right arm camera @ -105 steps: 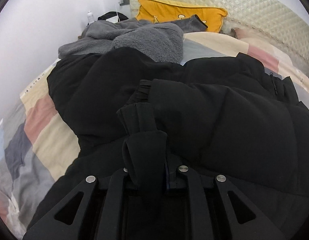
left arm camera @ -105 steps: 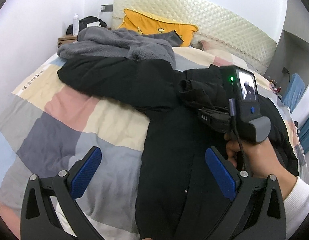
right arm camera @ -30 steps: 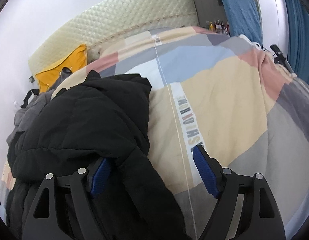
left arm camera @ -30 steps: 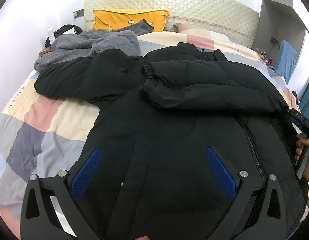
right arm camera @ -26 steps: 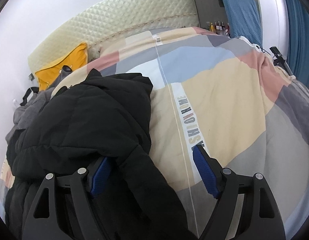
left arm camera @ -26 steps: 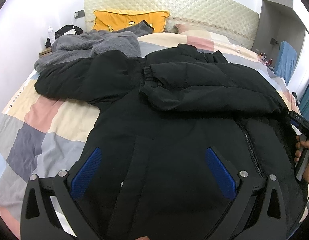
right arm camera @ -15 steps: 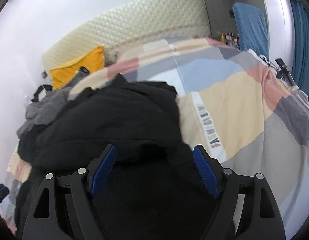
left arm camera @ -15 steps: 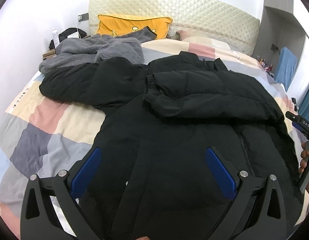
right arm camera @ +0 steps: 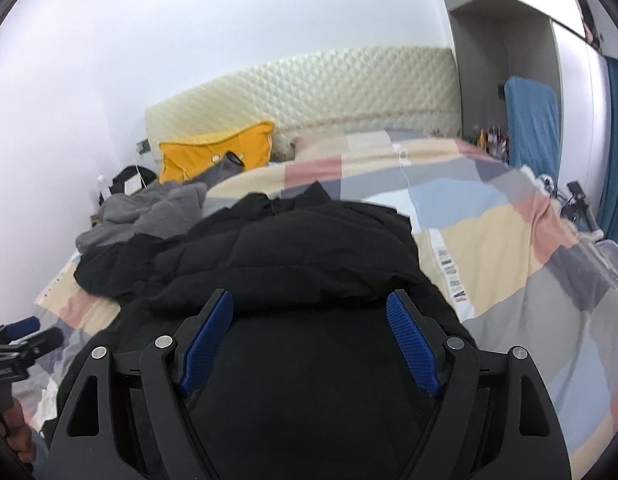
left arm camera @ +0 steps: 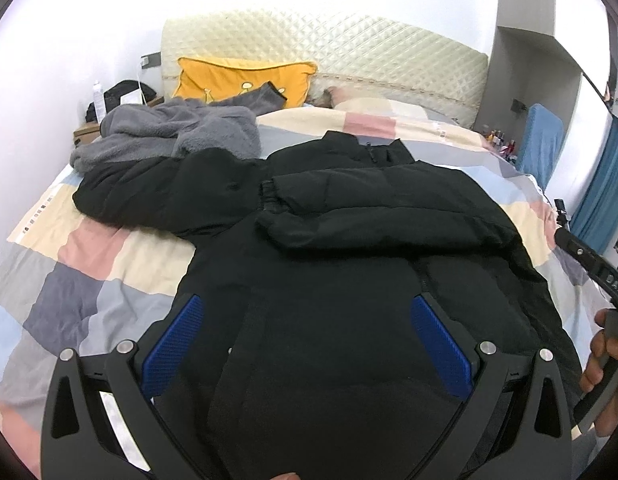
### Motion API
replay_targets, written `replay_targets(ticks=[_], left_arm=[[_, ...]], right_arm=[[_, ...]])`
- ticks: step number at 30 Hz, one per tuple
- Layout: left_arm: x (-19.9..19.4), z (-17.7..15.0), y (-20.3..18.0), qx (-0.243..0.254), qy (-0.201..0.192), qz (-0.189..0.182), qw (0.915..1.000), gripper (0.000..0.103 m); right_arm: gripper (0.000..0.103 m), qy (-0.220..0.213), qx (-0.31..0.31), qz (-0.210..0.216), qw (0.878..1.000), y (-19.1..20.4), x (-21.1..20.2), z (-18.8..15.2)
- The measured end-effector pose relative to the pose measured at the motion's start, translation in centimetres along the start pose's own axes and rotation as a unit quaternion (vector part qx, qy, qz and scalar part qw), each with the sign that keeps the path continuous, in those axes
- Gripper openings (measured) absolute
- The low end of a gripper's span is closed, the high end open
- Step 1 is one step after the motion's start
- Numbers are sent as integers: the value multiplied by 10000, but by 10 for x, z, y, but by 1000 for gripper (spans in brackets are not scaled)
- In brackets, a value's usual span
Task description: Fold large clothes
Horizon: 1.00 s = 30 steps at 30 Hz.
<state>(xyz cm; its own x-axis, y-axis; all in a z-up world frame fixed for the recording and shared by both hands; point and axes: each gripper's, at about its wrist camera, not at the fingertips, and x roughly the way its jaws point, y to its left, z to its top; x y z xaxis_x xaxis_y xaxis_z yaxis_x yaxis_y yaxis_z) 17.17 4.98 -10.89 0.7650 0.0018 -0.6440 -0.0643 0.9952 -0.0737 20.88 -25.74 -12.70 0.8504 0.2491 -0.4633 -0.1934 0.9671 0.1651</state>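
A large black puffer jacket (left arm camera: 349, 272) lies front up on the patchwork bedspread (left arm camera: 89, 272). Its right sleeve (left arm camera: 373, 216) is folded across the chest; the left sleeve (left arm camera: 157, 196) stretches out to the left. My left gripper (left arm camera: 305, 340) is open and empty above the jacket's lower body. My right gripper (right arm camera: 309, 340) is open and empty above the jacket (right arm camera: 309, 248) near its right side. The right gripper also shows at the right edge of the left wrist view (left arm camera: 589, 272), held in a hand.
A grey fleece garment (left arm camera: 169, 132) lies at the bed's far left, by a yellow pillow (left arm camera: 245, 80) and a quilted headboard (left arm camera: 349, 52). A nightstand (left arm camera: 89, 132) with a bottle is at far left. A blue chair (left arm camera: 541, 144) and curtain stand at the right.
The right gripper let go of the sleeve, which now lies folded across the chest, and swung back over the jacket. Both grippers have drawn back and risen slightly.
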Motion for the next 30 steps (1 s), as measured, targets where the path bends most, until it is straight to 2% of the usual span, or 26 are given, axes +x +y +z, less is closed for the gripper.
replay_targets(ticks=[7,18,20,23,30], left_arm=[[-10,-8,-18,284,-81,25,9996,103],[-19,-22,-29,387,-20,-107,9992,103],[-20,-22,-30,307,-17,-150,9994,103],[-18,-19,-29,270,6,-238,9994,103],[-17,1,-19,220,34,-202,9995,103]], right_arm=[[79,-199,-124,-7,9997,13,-37,-12],[81,-319,-199,150,9992,33,-85,-48],[81,-404,-380,29,9985,35,-85,-51],[81,-353,-213,153,9990,29,-76,-48],[83,-381,-198,98,9990,28,-75,-50]])
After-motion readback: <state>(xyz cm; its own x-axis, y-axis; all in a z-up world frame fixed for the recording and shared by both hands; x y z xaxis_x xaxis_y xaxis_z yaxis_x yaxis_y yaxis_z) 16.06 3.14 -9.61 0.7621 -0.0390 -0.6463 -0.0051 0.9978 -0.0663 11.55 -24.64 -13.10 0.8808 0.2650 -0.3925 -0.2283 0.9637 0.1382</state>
